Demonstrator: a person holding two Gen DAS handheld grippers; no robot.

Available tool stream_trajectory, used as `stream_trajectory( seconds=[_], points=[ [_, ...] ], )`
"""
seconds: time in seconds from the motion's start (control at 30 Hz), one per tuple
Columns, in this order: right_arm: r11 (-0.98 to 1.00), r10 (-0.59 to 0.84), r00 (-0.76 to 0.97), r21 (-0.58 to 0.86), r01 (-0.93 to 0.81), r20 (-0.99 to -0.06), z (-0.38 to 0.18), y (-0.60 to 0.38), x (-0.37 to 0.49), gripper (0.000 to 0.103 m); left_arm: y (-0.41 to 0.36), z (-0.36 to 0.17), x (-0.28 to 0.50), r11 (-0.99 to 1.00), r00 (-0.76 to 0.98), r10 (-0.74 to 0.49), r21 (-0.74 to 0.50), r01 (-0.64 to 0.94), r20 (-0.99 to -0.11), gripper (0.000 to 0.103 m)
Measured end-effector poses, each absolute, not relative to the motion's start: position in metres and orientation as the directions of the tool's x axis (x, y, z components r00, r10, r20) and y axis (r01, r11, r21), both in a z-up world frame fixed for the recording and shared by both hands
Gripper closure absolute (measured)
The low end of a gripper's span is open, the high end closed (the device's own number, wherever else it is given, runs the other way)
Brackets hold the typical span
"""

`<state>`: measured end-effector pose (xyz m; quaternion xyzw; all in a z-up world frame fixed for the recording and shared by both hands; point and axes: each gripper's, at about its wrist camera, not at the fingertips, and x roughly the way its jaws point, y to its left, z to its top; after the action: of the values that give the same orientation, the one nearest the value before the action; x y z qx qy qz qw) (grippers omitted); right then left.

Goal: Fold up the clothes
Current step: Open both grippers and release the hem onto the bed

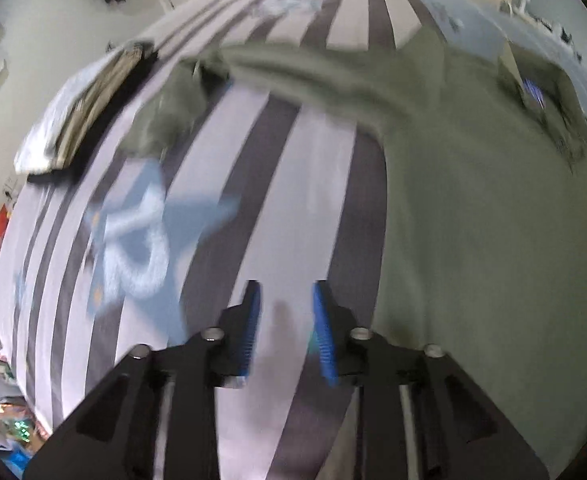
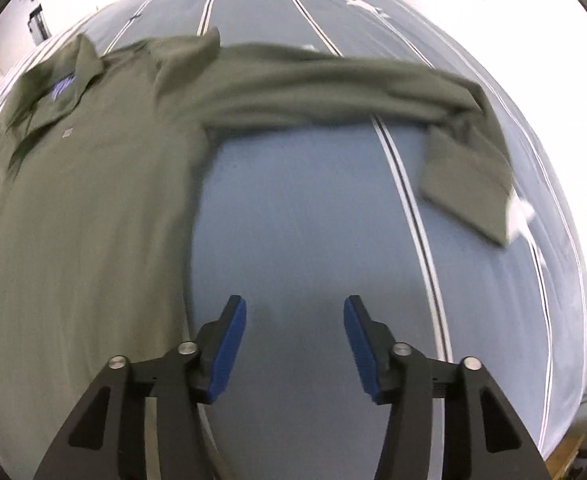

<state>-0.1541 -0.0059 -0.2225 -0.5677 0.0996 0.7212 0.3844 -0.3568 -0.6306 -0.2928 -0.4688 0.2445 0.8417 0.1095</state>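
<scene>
In the left wrist view the left gripper [image 1: 286, 328] hangs narrowly parted and empty over the striped bedspread [image 1: 301, 184], with the olive shirt [image 1: 493, 220] filling three o'clock and its left sleeve [image 1: 181, 104] bunched at ten o'clock; that crumple would probably get folded in unless smoothed first. In the right wrist view the right gripper [image 2: 294, 344] stands wider and empty over bare cover, the shirt's body running from seven o'clock up to its collar [image 2: 81, 64] at eleven, right sleeve [image 2: 465, 148] flung toward two o'clock, doubled at the cuff.

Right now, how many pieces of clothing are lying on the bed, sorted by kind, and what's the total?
Olive green long-sleeved shirt, spread out: 1
Stack of folded clothes near the bed's edge: 1 stack; too blurred to count the pieces in it
Total: 2 groups of clothing on the striped bed cover
</scene>
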Motion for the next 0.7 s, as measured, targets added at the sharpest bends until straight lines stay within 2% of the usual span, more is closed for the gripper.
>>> stream_trajectory(
  seconds=[0.07, 0.13, 0.2, 0.27, 0.33, 0.43, 0.47, 0.5, 0.6, 0.7],
  points=[
    [-0.678, 0.449, -0.068, -0.291, -0.675, -0.891, -0.247, 0.015, -0.163, 0.054, -0.625, -0.288, -0.368, -0.854, -0.563, -0.019, 0.306, -0.42, -0.826, 0.052],
    [-0.671, 0.459, -0.07, -0.294, -0.681, -0.886, -0.28, 0.047, -0.183, 0.053, -0.608, -0.287, -0.384, -0.849, -0.581, 0.007, 0.302, -0.433, -0.814, 0.047],
    [-0.653, 0.488, -0.081, -0.302, -0.694, -0.869, -0.279, 0.051, -0.205, 0.053, -0.6, -0.286, -0.412, -0.841, -0.589, 0.011, 0.311, -0.442, -0.808, 0.047],
    [-0.636, 0.516, -0.087, -0.313, -0.706, -0.852, -0.278, 0.054, -0.225, 0.044, -0.597, -0.286, -0.444, -0.831, -0.599, 0.003, 0.331, -0.446, -0.8, 0.047],
    [-0.614, 0.537, -0.09, -0.316, -0.723, -0.838, -0.28, 0.059, -0.245, 0.041, -0.603, -0.283, -0.475, -0.818, -0.627, -0.02, 0.374, -0.437, -0.779, 0.047],
    [-0.597, 0.558, -0.089, -0.325, -0.733, -0.825, -0.29, 0.066, -0.279, 0.041, -0.623, -0.272, -0.52, -0.804, -0.665, -0.064, 0.434, -0.408, -0.744, 0.047],
    [-0.594, 0.563, -0.083, -0.333, -0.732, -0.822, -0.268, 0.035, -0.285, 0.041, -0.632, -0.269, -0.535, -0.801, -0.672, -0.08, 0.449, -0.396, -0.736, 0.047],
    [-0.595, 0.568, -0.081, -0.34, -0.728, -0.819, -0.274, 0.038, -0.295, 0.041, -0.64, -0.268, -0.55, -0.799, -0.674, -0.092, 0.458, -0.389, -0.733, 0.047],
    [-0.602, 0.58, -0.076, -0.363, -0.711, -0.811, -0.31, 0.063, -0.341, 0.041, -0.66, -0.276, -0.592, -0.792, -0.651, -0.117, 0.466, -0.394, -0.75, 0.045],
    [-0.605, 0.586, -0.066, -0.382, -0.699, -0.808, -0.312, 0.035, -0.372, 0.041, -0.67, -0.298, -0.618, -0.75, -0.595, -0.125, 0.468, -0.467, -0.794, 0.045]
  ],
)
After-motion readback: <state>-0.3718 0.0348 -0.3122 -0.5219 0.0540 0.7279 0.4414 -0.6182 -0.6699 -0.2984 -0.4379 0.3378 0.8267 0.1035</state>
